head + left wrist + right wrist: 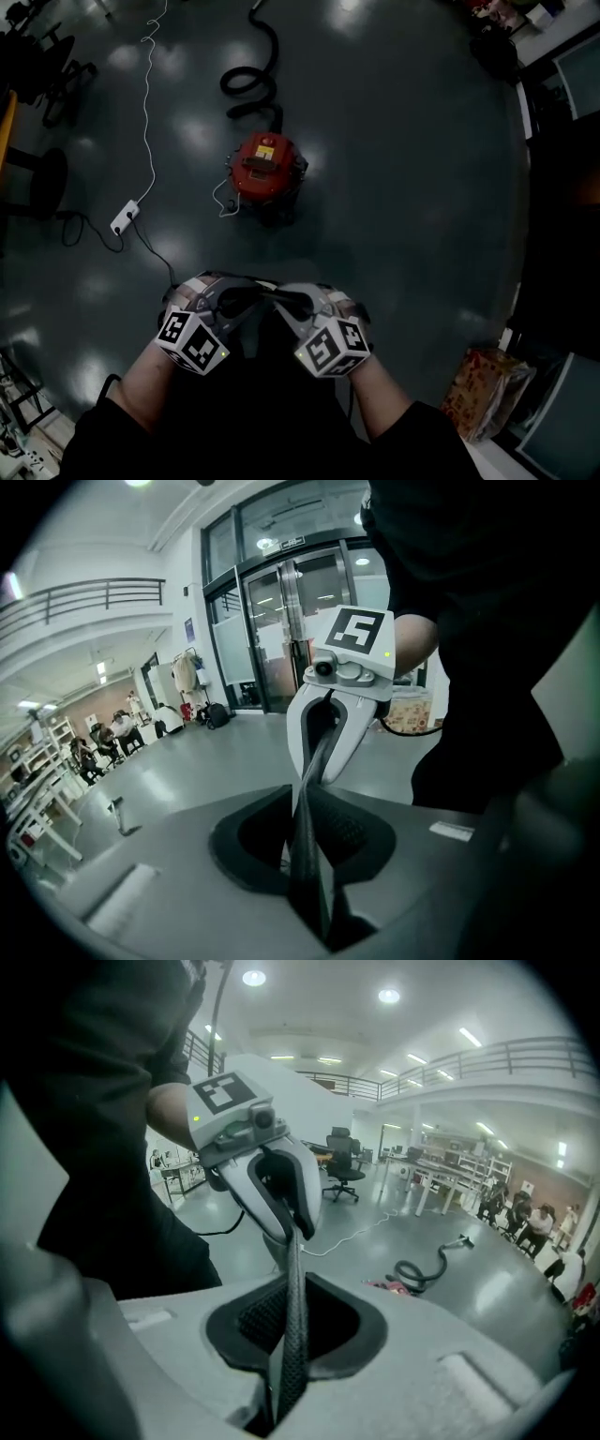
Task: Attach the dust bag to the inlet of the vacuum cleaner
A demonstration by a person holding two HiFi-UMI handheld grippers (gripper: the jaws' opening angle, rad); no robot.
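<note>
**Bag stretched between both grippers, vacuum dead ahead**

The vacuum (267,167) stands on the floor straight ahead of the person, well apart from both hands. Its red top faces up and its hose (251,77) curls away on the far side. It sits about midway between the two tools, so neither hand is nearer. No inlet can be made out from the head view.

The left gripper (293,1227) and right gripper (322,761) are close together, low in front of the body, with their tips turned toward each other. Between them runs the bag (308,860) — all that shows of it is a thin dark strip stretched from one pair of jaws to the other. Its long axis therefore lies across the person, crosswise to the line toward the vacuum. Both pairs of jaws are nearly closed and pinch it, the left pair standing a little wider than the right.

The strip has a coarse woven mesh surface and is seen edge-on. It runs straight in the right gripper view and shows a half twist in the left gripper view — limp cloth, I judge, likely to sag once either end is let go. Whether more of the bag hangs below the hands cannot be told, since that area merges with the person's dark clothing
</note>
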